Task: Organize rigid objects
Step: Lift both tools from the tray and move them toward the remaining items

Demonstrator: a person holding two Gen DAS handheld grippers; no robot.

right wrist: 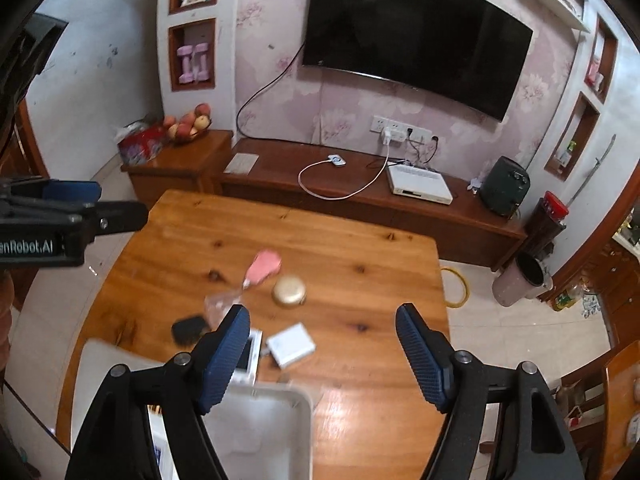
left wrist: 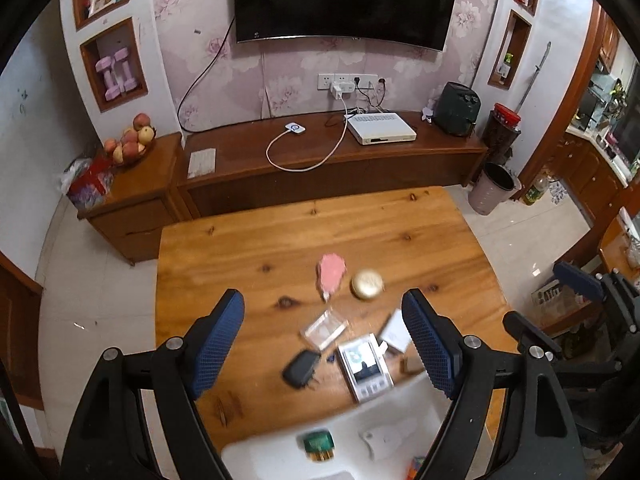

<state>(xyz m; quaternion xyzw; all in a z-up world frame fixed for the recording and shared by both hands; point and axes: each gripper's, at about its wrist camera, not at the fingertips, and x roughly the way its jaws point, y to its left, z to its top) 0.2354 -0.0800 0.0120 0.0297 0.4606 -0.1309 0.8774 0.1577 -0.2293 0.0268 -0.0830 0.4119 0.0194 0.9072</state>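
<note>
On the wooden table (left wrist: 248, 248) lie a pink flat piece (left wrist: 330, 273), a round gold case (left wrist: 367, 284), a clear plastic box (left wrist: 324, 329), a black pouch (left wrist: 301, 368), a white device with a screen (left wrist: 365, 366) and a small white box (left wrist: 394, 330). A white bin (left wrist: 352, 424) at the near edge holds a green item (left wrist: 318, 444) and a white card (left wrist: 382, 442). My left gripper (left wrist: 322, 346) is open and empty, held above the items. My right gripper (right wrist: 322, 356) is open and empty above the white box (right wrist: 291, 345) and the bin (right wrist: 280, 428). The gold case (right wrist: 289, 290) lies ahead of it.
A low wooden TV cabinet (left wrist: 320, 160) with a white set-top box (left wrist: 381, 128) and cable runs behind the table. A fruit bowl (left wrist: 130, 142) sits at left, a grey waste bin (left wrist: 491, 189) on the floor at right. The right gripper shows at the left view's right edge (left wrist: 580, 280).
</note>
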